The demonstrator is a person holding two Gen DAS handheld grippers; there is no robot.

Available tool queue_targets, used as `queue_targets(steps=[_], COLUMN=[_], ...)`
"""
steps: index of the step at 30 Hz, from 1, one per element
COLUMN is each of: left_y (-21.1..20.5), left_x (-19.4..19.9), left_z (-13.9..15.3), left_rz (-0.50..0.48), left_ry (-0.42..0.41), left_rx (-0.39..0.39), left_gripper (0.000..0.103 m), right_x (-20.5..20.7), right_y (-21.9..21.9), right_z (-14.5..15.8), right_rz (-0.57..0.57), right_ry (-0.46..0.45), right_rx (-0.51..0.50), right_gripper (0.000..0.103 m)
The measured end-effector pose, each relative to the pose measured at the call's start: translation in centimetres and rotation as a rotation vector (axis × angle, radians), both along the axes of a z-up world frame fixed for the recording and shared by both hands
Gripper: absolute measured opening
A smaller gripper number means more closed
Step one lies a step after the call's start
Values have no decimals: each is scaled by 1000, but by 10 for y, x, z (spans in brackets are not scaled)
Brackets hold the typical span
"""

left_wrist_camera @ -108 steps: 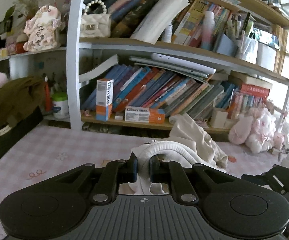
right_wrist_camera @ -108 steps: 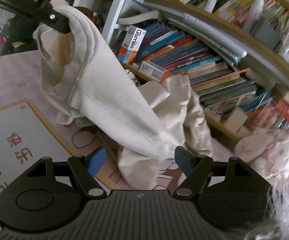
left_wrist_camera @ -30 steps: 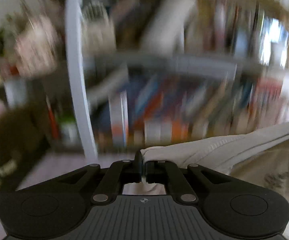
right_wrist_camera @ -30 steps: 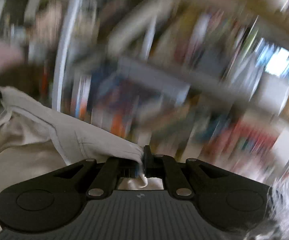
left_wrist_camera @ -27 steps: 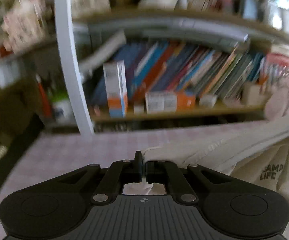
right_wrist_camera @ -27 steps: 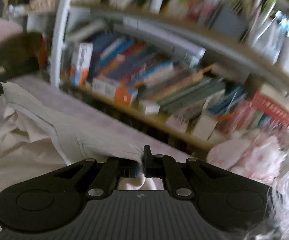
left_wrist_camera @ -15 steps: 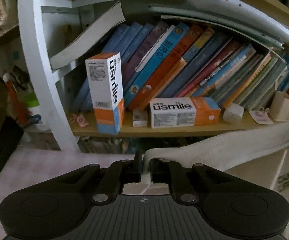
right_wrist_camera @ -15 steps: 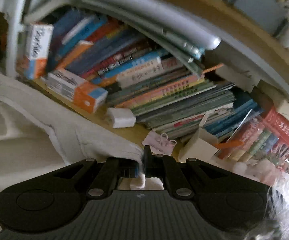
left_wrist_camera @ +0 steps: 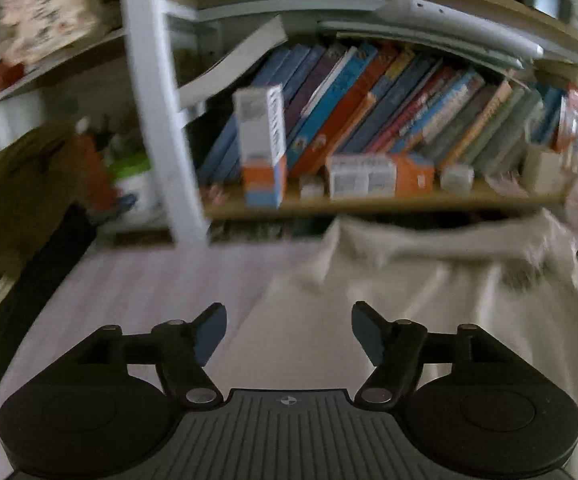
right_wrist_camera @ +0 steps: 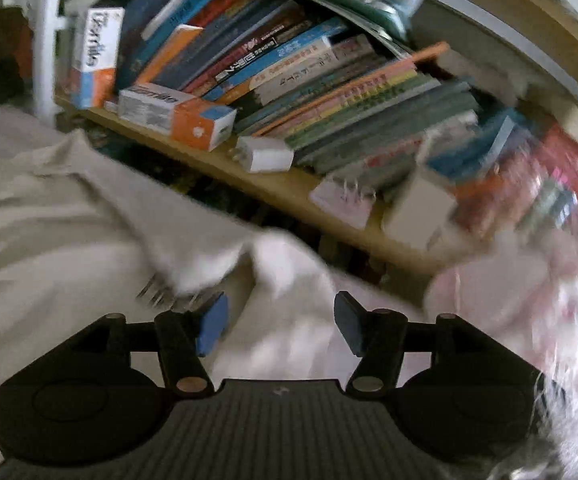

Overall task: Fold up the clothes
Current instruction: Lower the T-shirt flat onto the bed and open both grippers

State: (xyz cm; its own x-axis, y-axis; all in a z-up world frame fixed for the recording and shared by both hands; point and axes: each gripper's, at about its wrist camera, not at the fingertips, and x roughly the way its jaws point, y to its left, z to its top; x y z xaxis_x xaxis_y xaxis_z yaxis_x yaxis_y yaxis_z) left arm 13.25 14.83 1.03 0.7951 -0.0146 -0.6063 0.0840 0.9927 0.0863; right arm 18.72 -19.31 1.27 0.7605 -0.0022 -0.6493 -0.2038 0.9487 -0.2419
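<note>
A cream garment [left_wrist_camera: 429,304] lies spread on the pink checked table [left_wrist_camera: 137,292] before the bookshelf [left_wrist_camera: 369,200], its upper edge running side to side along the shelf's foot, fabric creased and blurred. The left gripper [left_wrist_camera: 285,334] and right gripper [right_wrist_camera: 277,326] hover over it, jaws wide apart, holding nothing.

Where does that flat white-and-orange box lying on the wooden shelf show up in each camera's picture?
Left wrist view: the flat white-and-orange box lies centre, slightly right, above the cream garment.
Right wrist view: the box lies upper left.
Shared landmark: the upright white-and-orange carton standing left of it.
</note>
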Motion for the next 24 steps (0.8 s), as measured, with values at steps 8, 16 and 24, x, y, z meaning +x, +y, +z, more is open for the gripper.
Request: queue_targets(steps=[8, 16, 24], left_y=[2, -7, 56], left_x=[-89, -104, -63], left_z=[-17, -18, -27], left_rz=[105, 132, 376], left_ry=[69, 75, 118], left_rx=[-6, -30, -110], left_gripper=[71, 71, 58], right_x=[-111, -183, -203], right_y=[22, 61, 65], right_z=[-5, -18, -28], right_rz=[-41, -27, -42], right_ry=[19, 30, 98], right_rx=[109, 95, 35], right_gripper=[57, 57, 52])
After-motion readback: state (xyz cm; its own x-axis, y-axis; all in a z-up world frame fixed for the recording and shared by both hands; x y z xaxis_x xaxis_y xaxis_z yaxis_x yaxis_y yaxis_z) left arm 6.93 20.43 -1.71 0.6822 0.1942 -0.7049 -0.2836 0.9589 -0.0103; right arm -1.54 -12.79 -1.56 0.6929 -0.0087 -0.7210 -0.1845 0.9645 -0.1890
